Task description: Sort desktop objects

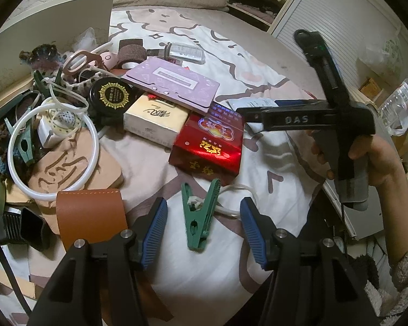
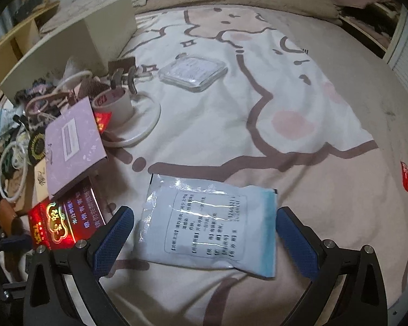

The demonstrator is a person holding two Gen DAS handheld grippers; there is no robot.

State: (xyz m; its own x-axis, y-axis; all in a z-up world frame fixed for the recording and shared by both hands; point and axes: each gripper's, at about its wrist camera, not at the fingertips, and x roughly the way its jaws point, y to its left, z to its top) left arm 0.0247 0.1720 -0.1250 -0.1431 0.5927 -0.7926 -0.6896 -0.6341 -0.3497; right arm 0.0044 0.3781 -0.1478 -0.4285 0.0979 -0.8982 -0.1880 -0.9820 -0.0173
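A green clothes peg [image 1: 201,214] lies on the bedsheet between the open blue pads of my left gripper [image 1: 204,233]. A white and blue sachet [image 2: 209,225] lies flat between the open pads of my right gripper [image 2: 204,236]. The right gripper's black body [image 1: 312,119] shows in the left wrist view, held in a hand. A red cigarette pack [image 1: 209,146] [image 2: 65,222], a cream box [image 1: 155,119] and a purple card box [image 1: 174,84] [image 2: 73,144] lie in a pile to the left.
The pile also holds a white ring [image 1: 51,152], a black round tin [image 1: 111,97], a brown leather piece [image 1: 89,217], tape rolls [image 2: 117,103] and a clear plastic case [image 2: 193,73]. A cream box wall [image 1: 54,27] stands at the back left. A plastic bottle [image 1: 397,97] is at the right.
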